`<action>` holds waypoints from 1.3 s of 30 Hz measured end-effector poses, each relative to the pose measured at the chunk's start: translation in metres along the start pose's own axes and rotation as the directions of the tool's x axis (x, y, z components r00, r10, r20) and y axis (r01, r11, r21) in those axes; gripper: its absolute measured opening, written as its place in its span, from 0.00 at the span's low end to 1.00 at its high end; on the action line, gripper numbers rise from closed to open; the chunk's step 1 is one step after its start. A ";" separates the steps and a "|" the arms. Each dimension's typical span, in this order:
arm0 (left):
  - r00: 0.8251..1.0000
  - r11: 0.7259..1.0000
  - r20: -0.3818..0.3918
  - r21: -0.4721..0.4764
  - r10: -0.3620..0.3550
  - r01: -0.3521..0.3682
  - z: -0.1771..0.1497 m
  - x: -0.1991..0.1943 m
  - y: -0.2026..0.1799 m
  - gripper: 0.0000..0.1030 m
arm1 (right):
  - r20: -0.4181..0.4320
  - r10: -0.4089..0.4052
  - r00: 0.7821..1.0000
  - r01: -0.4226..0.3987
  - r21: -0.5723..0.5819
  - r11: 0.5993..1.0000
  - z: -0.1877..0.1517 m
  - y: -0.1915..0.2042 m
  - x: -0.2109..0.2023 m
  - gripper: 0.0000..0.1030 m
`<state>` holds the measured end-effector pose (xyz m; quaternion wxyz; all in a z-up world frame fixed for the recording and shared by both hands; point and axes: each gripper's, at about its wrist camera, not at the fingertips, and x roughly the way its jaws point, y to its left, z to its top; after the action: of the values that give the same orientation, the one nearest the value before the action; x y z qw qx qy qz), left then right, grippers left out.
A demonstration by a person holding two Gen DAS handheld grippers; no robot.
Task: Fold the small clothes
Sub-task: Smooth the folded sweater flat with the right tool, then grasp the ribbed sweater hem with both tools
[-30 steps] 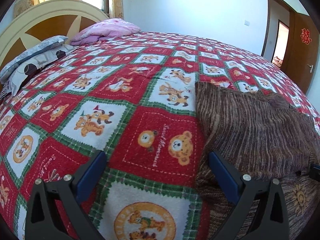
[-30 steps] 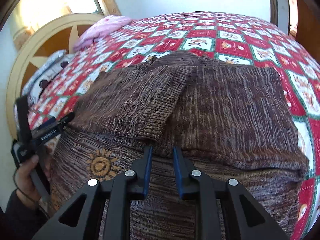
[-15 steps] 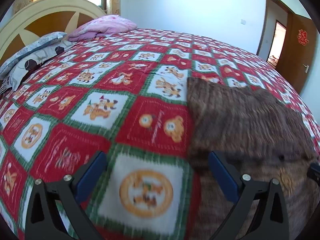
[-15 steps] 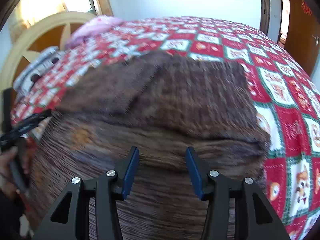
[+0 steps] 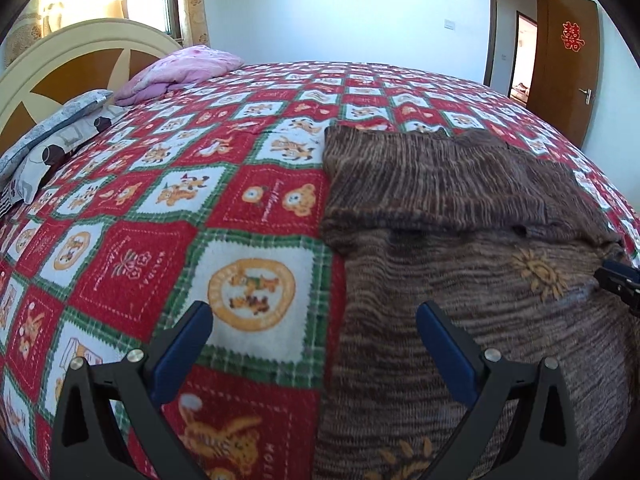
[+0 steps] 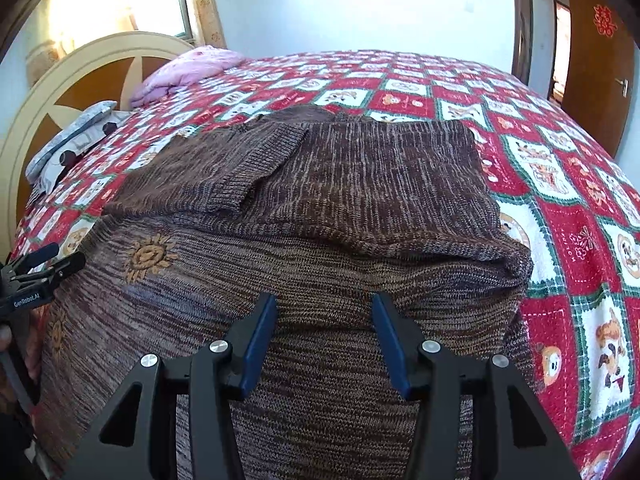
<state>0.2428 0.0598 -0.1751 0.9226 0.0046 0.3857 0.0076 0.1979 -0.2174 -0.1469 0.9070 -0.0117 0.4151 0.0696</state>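
Note:
A brown knitted sweater (image 6: 328, 200) with orange sun motifs lies on the bed, both sleeves folded across its upper part. It also shows in the left wrist view (image 5: 460, 216), on the right side. My right gripper (image 6: 325, 338) is open and empty, above the sweater's lower body. My left gripper (image 5: 314, 346) is open and empty, astride the sweater's left edge, one finger over the blanket and one over the knit. The left gripper shows at the far left of the right wrist view (image 6: 40, 268).
The bed is covered by a red, white and green cartoon blanket (image 5: 160, 216). A pink quilt (image 5: 180, 72) and grey pillows (image 5: 52, 136) lie by the headboard (image 5: 60, 64). A brown door (image 5: 568, 64) stands open at the far right.
My right gripper opened from nearly shut, letting go of the sleeve, and drew back toward the hem. My left gripper also drew back toward the near edge and stayed open.

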 end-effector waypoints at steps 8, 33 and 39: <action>1.000 1.000 0.007 0.000 -0.017 0.017 -0.008 -0.014 -0.002 1.00 | -0.016 -0.013 1.000 0.012 -0.056 0.998 -0.012 0.008 -0.007 0.64; 0.992 0.983 0.021 0.138 -0.126 0.122 -0.054 -0.100 -0.020 1.00 | -0.103 0.028 0.994 -0.025 0.028 0.999 -0.081 0.007 -0.097 0.67; 0.990 0.980 0.007 0.142 -0.140 0.137 -0.072 -0.116 -0.015 1.00 | -0.096 0.016 0.995 -0.012 0.033 0.999 -0.100 0.004 -0.123 0.67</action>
<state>0.1100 0.0433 -0.1436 0.9214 0.0430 0.3770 -0.0840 0.0426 -0.2360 -0.1191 0.8856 0.0026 0.4593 0.0686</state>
